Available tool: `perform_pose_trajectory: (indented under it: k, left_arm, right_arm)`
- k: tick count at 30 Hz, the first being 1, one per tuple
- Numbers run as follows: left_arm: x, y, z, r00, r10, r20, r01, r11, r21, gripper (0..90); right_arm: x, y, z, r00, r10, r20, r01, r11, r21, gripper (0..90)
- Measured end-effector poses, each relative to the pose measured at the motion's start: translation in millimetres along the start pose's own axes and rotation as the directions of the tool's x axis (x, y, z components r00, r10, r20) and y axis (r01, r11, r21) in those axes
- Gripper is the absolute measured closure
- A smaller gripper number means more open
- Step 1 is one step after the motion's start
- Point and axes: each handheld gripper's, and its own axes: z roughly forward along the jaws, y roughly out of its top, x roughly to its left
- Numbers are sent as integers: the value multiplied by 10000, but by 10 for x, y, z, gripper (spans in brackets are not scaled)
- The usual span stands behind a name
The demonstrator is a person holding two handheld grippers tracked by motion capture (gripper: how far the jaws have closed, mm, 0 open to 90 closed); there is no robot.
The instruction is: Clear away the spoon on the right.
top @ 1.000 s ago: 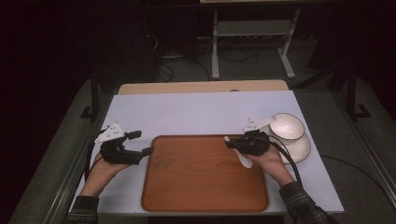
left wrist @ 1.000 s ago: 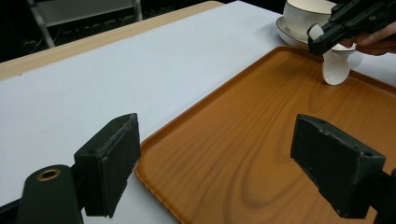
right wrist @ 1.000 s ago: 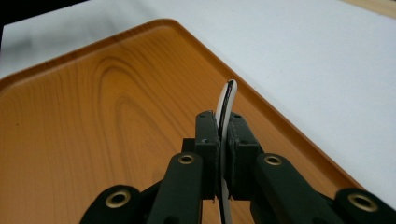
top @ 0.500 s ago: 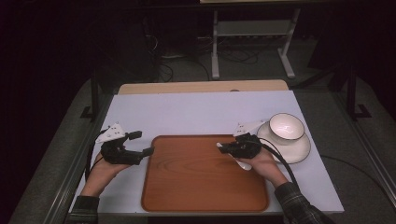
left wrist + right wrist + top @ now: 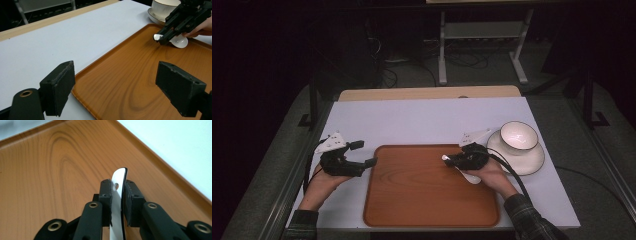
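Landmark: the tray (image 5: 422, 200), a wood-grain item lying flat on the white table (image 5: 422, 120).

Right gripper (image 5: 447, 159): positioned over the tray's upper right area, near its far edge. Jaws are closed tight on the handle of a white spoon (image 5: 118, 195); in the right gripper view the handle end stands edge-on between both pads, projecting just past them, with a small hole visible. In the left gripper view the spoon's bowl end (image 5: 180, 42) shows behind the jaws, low over the tray surface; contact with the tray cannot be confirmed.

Left gripper (image 5: 367, 155): positioned at the tray's left edge. Jaws are spread wide with nothing between them; one pad is over the table, the other over the tray.

Bowl (image 5: 518, 136): white, seated upright on a saucer (image 5: 532, 162), on the table just right of the tray's far right corner
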Motion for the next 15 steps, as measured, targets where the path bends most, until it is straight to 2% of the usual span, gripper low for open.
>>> perform_pose_trajectory:
  k: [6,15]
  left_arm:
    - [2,0,-5,10000,-12,-19,12,10000,-11,154]
    - [0,1,-4,10000,0,-25,0,10000,-7,154]
  right_arm:
    - [-29,-12,28,10000,61,-3,-61,10000,59,753]
    - [-33,-32,77,10000,-11,32,10,9989,472,726]
